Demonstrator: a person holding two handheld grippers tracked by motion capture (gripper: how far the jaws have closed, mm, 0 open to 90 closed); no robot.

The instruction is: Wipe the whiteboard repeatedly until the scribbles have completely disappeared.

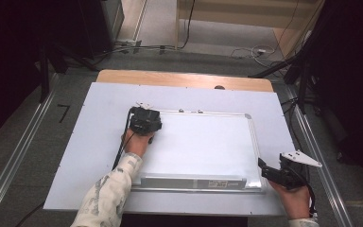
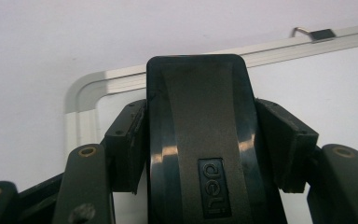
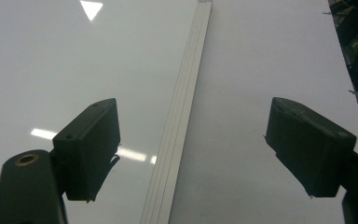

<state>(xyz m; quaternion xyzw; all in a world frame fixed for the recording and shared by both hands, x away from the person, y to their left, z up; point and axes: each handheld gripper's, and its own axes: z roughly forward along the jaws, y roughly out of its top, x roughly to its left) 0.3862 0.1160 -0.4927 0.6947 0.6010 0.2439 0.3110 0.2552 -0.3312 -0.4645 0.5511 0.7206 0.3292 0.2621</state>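
Gripping: I hold a black plastic whiteboard eraser [image 2: 200, 140] in my left gripper [image 1: 145, 120], jaws pinching its two long sides
Eraser position: near the far left corner of the silver-framed rectangular whiteboard [image 1: 208, 142]; contact with the board surface I cannot tell
Right gripper [image 1: 283, 172]: jaws spread wide, nothing between them, over the whiteboard's right frame edge at the near corner
Whiteboard position: flat on a pale grey sheet [image 1: 85, 142] covering the wooden table [image 1: 179, 78], pen tray nearest me
Left hand [image 1: 136, 142]: patterned sleeve [image 1: 108, 194] reaching over the board's left edge
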